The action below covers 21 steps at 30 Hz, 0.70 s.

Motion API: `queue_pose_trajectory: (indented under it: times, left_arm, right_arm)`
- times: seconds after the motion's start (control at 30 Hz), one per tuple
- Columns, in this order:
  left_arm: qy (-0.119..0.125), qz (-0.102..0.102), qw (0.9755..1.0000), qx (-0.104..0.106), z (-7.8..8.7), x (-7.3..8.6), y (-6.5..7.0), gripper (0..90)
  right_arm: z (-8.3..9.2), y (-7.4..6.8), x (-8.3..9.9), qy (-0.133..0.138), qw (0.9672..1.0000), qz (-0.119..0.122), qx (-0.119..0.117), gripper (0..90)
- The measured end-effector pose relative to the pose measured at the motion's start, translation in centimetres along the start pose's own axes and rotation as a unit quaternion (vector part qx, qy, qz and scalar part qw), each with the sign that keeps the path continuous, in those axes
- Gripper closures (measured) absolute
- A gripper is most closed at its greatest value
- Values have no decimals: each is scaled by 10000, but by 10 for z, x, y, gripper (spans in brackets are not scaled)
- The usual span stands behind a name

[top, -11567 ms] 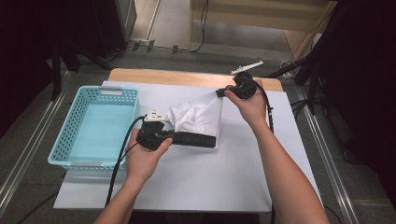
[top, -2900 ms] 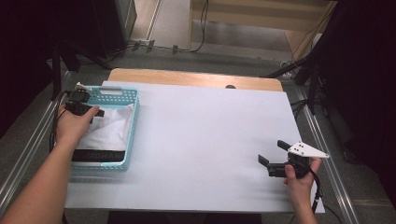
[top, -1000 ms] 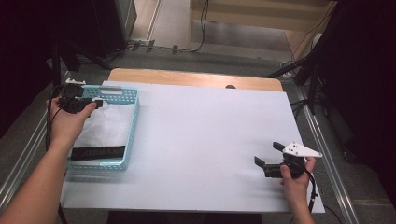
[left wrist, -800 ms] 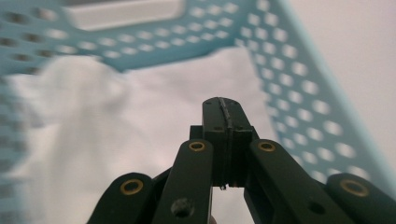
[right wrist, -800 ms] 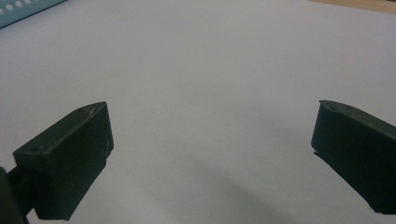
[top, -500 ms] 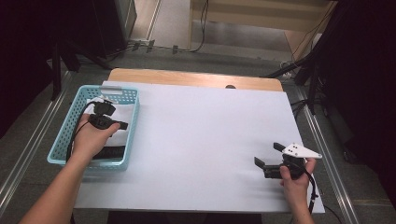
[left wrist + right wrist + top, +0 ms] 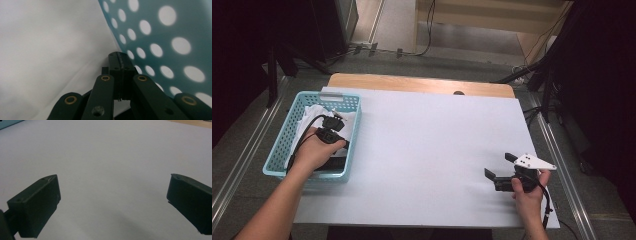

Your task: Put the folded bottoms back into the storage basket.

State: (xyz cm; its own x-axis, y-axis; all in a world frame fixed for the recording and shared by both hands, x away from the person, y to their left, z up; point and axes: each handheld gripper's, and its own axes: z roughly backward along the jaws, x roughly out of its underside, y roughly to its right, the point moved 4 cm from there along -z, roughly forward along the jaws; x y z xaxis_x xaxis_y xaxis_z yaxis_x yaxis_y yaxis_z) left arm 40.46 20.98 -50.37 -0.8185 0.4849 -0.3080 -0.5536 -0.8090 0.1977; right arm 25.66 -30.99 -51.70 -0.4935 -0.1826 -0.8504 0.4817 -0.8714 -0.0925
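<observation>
White folded cloth is seen at the left of the high view inside the turquoise perforated plastic basket on the white worktop. The left hand-held gripper, jaws pressed together on nothing, is shown in its own view against cloth and basket wall. At lower right the right hand-held gripper is held open, well apart.

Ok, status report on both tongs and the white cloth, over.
Left tongs shut, down in the blue basket, nothing seen between the jaws. Right tongs open over bare table. White cloth lies in the basket. Nothing in the way.
</observation>
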Motion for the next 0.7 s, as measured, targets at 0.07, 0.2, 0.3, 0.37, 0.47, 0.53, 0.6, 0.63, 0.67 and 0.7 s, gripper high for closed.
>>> queue_pose_trajectory:
  times: [0.07, 0.2, 0.3, 0.37, 0.47, 0.53, 0.6, 0.63, 0.67, 0.7]
  left_arm:
    - [-57, -117, 9999, 22, 0, 1, 2, 900]
    - [-107, -177, 9997, 144, 1, 4, 1, 900]
    - [9, -200, 9998, 44, 5, 3, 0, 884]
    - [274, -163, 9995, 80, 12, 1, -1, 828]
    - [803, 1, 9968, -38, 30, -2, -4, 738]
    - [1210, 116, 9925, -110, 42, -3, -6, 633]
    - [1595, 177, 9868, -206, 54, -4, -8, 536]
    - [1753, 167, 9841, -214, 60, -3, -9, 488]
    - [1916, 154, 9812, -194, 65, -2, -8, 438]
    - [2051, 150, 9784, -191, 69, -2, -8, 397]
  right_arm:
    - [0, 0, 0, 0, 10000, 0, -6, 0]
    - [0, 0, 0, -6, 10000, 1, 8, 0]
    - [0, 0, 0, 2, 10000, 22, 8, 0]
    - [0, 0, 0, -1, 10000, 0, 12, 0]
    - [1, 1, 0, 20, 10000, 14, 10, 0]
    - [1, 1, 0, 26, 10000, 0, 25, 0]
    - [1, 2, 0, 38, 10000, 4, 31, 0]
    - [1, 2, 0, 43, 10000, 2, 31, 0]
    - [1, 2, 0, 42, 10000, -1, 32, 0]
    - [1, 1, 0, 46, 10000, -2, 29, 0]
